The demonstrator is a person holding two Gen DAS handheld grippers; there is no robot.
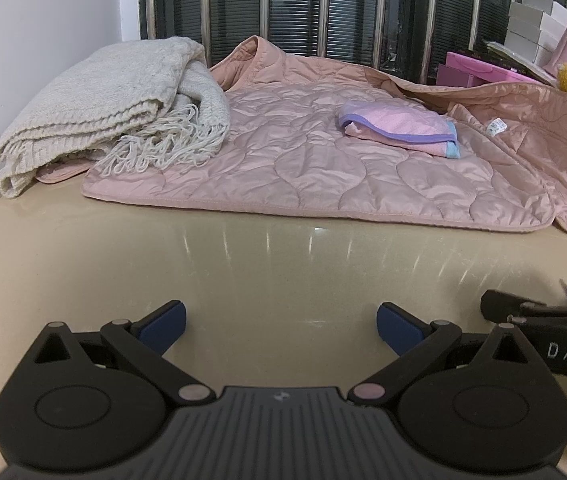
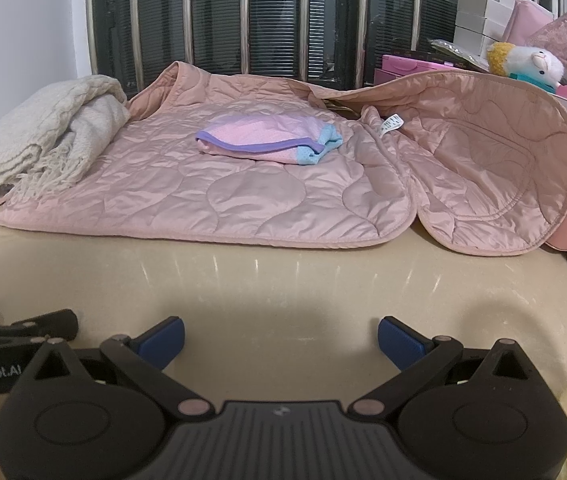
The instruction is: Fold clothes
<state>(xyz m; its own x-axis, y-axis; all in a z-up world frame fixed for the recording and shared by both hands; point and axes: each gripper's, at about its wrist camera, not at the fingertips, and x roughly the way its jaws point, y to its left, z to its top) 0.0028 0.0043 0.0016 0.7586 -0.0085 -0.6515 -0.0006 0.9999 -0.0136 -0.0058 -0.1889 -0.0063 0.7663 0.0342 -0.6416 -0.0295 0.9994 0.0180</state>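
Across the back of the beige counter (image 2: 283,288), under the barred window (image 2: 243,20), a pink quilted jacket (image 2: 243,184) lies spread flat with its inside facing up, one front panel flopped open to the right and leaning against the clutter there, a small white care label (image 2: 391,123) showing near the seam. To its left a cream knitted blanket (image 1: 95,108) sits folded in a thick heap, its fringe trailing onto the jacket's edge. On the middle of the jacket rests a small folded pink garment (image 2: 267,140) trimmed in purple, with a pale blue cuff at its right end. Off to the right stand stacked white boxes (image 2: 479,20) and a white plush toy (image 2: 531,64), perhaps a lamb. Near the counter's front edge, the left gripper (image 1: 281,326) and the right gripper (image 2: 281,340) hover side by side, well short of the jacket, each with its blue-padded fingers spread wide and nothing between them
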